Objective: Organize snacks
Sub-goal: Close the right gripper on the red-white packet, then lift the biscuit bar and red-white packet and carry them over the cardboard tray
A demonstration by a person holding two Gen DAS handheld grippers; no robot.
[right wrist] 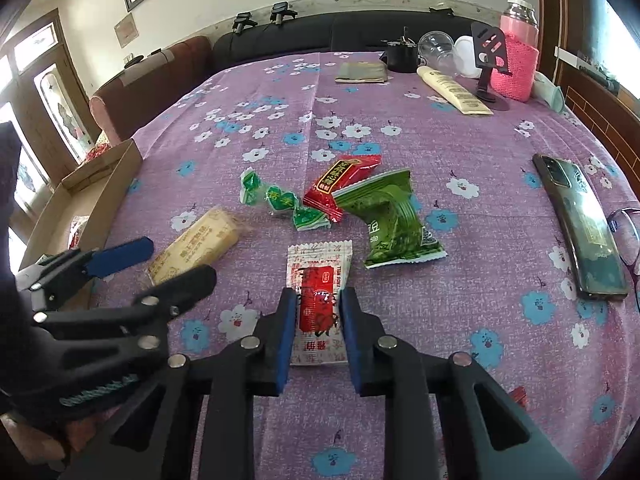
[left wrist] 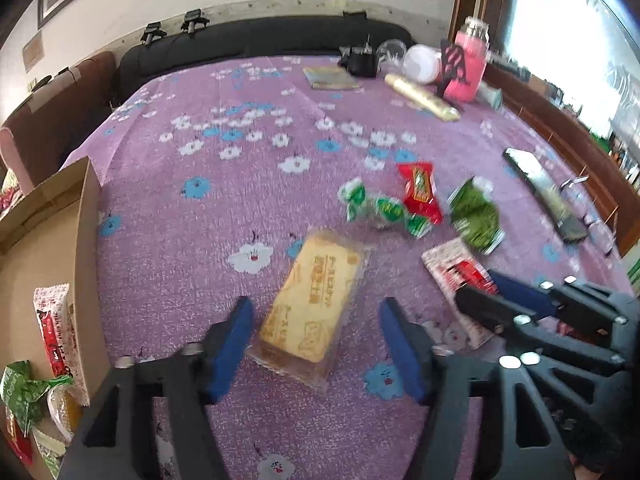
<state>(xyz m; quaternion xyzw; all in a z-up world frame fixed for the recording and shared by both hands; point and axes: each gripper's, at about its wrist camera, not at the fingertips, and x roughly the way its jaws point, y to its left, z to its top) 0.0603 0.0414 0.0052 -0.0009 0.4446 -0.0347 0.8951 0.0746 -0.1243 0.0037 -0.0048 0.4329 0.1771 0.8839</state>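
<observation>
A: Where are your two grippers?

B: Your left gripper (left wrist: 316, 344) has its jaws apart, one blue pad on each side of the yellow biscuit pack (left wrist: 310, 300); neither pad touches the wrapper, which lies flat on the purple flowered cloth (left wrist: 208, 216). Your right gripper (right wrist: 316, 332) has its jaws pinched onto the white-and-red sachet (right wrist: 319, 304), the pads pressing its two long edges. No earlier picture is here, so you can only judge them as they stand.

A: And the rest of the snacks?

B: From your right wrist view, the green wafer pack (right wrist: 390, 220) lies at one o'clock of the sachet, the red packet (right wrist: 340, 182) at twelve, partly over the green pack's upper end, and the green-and-white twist candies (right wrist: 280, 204) at eleven, touching the red packet. The biscuit pack is at nine to ten o'clock, just beside your left gripper's fingers.

A: The box?

B: The cardboard box (left wrist: 86, 216) sits at nine o'clock in your left wrist view, at the cloth's edge. Inside it are another white-and-red sachet (left wrist: 54, 328) and a green wrapper (left wrist: 20, 392), with more wrappers below them that are too cut off to tell.

A: Anything else nearby?

B: A phone (right wrist: 580, 224) at three o'clock, with glasses (right wrist: 628, 236) just beside it.
</observation>
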